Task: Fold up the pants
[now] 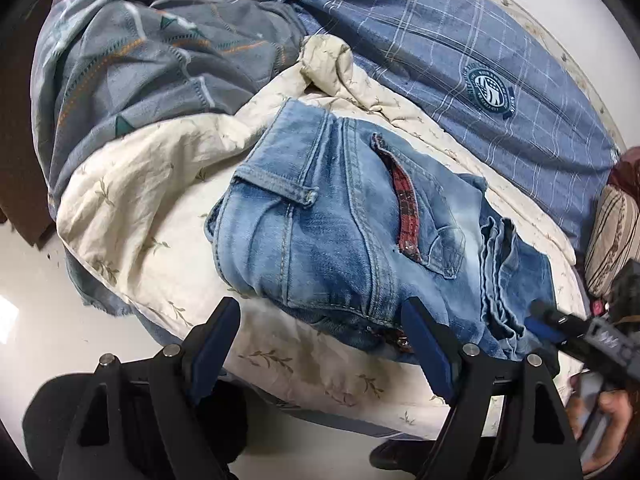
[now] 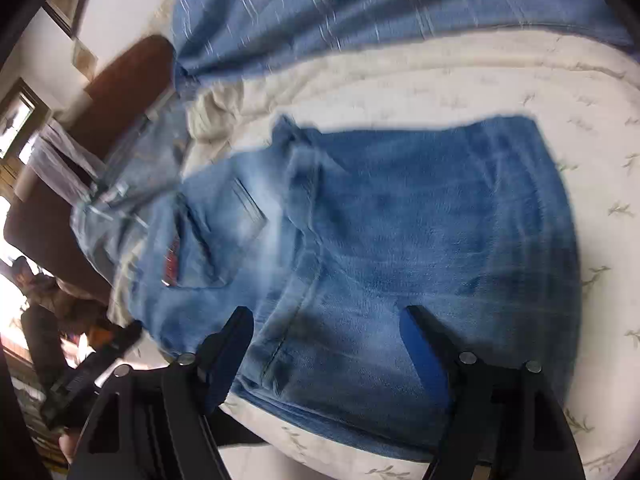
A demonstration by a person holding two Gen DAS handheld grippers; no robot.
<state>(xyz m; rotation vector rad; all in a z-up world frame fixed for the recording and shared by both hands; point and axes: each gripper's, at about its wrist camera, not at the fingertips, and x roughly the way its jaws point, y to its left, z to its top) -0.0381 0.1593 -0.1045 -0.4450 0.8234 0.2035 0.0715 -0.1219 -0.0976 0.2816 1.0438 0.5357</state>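
Observation:
Light blue jeans [image 1: 344, 216] lie folded in a compact stack on the cream leaf-print sheet [image 1: 132, 184], back pocket with red plaid trim facing up. My left gripper [image 1: 322, 308] hovers open over the stack's near edge, its fingers apart and gripping nothing. In the right wrist view the jeans [image 2: 400, 240] look blurred and fill the middle. My right gripper [image 2: 328, 316] stands open just above the denim, pads not pressing on it. The right gripper's tip [image 1: 548, 320] shows at the stack's right side in the left wrist view. The left gripper [image 2: 120, 340] appears low at the left in the right wrist view.
A blue plaid duvet [image 1: 460, 60] is bunched behind the jeans, with a grey patterned blanket [image 1: 152, 60] to the left. A striped pillow [image 1: 612, 236] lies at the right edge. The bed's edge and pale floor [image 1: 36, 340] are close by. A hand [image 1: 600, 428] holds the right tool.

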